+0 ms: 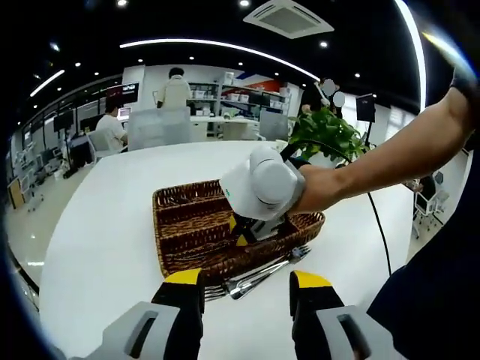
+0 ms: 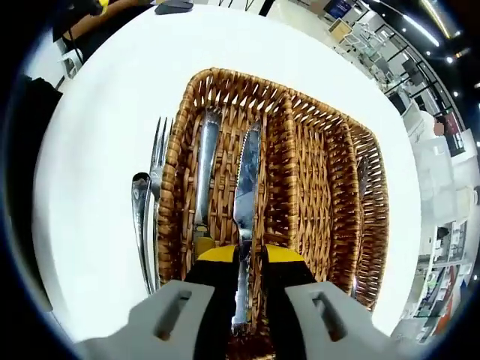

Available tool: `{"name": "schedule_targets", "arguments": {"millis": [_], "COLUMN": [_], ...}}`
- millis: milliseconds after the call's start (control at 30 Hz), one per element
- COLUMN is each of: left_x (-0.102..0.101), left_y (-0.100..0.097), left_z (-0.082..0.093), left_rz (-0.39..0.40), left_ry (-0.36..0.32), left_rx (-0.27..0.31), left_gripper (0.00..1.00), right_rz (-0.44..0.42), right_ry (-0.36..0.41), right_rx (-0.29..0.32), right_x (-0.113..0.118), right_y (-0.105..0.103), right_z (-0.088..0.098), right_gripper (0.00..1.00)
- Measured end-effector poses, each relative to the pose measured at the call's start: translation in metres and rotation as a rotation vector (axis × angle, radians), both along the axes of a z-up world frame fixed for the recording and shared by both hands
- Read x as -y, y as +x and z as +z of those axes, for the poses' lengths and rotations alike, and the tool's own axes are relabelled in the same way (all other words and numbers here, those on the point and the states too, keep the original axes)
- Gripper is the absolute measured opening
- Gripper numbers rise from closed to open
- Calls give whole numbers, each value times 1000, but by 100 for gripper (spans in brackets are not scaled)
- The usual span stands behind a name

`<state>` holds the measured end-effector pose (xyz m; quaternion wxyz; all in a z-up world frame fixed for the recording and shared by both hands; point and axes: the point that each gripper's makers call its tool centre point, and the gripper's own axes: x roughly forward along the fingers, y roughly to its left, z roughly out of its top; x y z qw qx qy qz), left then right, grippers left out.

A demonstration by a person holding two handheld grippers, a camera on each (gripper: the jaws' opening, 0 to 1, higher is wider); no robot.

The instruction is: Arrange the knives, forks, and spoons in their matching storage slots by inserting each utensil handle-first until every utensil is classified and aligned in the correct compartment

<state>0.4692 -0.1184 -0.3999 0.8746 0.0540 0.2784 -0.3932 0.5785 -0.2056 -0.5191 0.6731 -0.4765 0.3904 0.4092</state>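
A wicker basket with three long slots lies on the white table. My right gripper is shut on the handle of a serrated knife, whose blade points away over the left slot. A second knife lies in that same slot. On the table to the left of the basket lie a fork and a spoon. A thin utensil shows in the right slot. In the left gripper view, the right gripper hangs over the basket, loose utensils lie beside it, and my left gripper is open.
A person's arm holds the right gripper, with a black cable trailing from it. A potted plant stands behind the basket. People sit at desks far behind the white table.
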Motion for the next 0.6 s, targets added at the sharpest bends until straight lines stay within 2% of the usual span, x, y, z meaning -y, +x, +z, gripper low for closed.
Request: {"name": "schedule_targets", "arguments": {"millis": [67, 200, 300, 333, 400, 433, 533, 600], "left_x": [-1, -2, -2, -1, 0, 1, 5, 7], "left_y": [-1, -3, -4, -4, -4, -4, -1, 1], "left_z": [1, 0, -1, -1, -1, 0, -1, -1], "left_rz": [1, -1, -9, -17, -32, -38, -64, -83], "left_ry": [3, 6, 12, 15, 17, 16, 20, 24], "left_rx": [2, 8, 8, 10, 17, 19, 19, 24], "left_gripper": [47, 48, 49, 49, 50, 50, 52, 54], "right_rz": [0, -33, -72, -129, -202, -239, -300, -352], "right_ry": [7, 55, 93, 134, 177, 232, 305, 357], "right_rx": [7, 11, 51, 56, 89, 100, 124, 150], "right_x": [1, 3, 9, 12, 19, 21, 30, 39], "right_y": [1, -2, 0, 0, 2, 1, -4, -8], "right_z": [2, 12, 26, 32, 44, 51, 65, 76], "right_gripper": [9, 13, 11, 14, 26, 31, 29, 35]}}
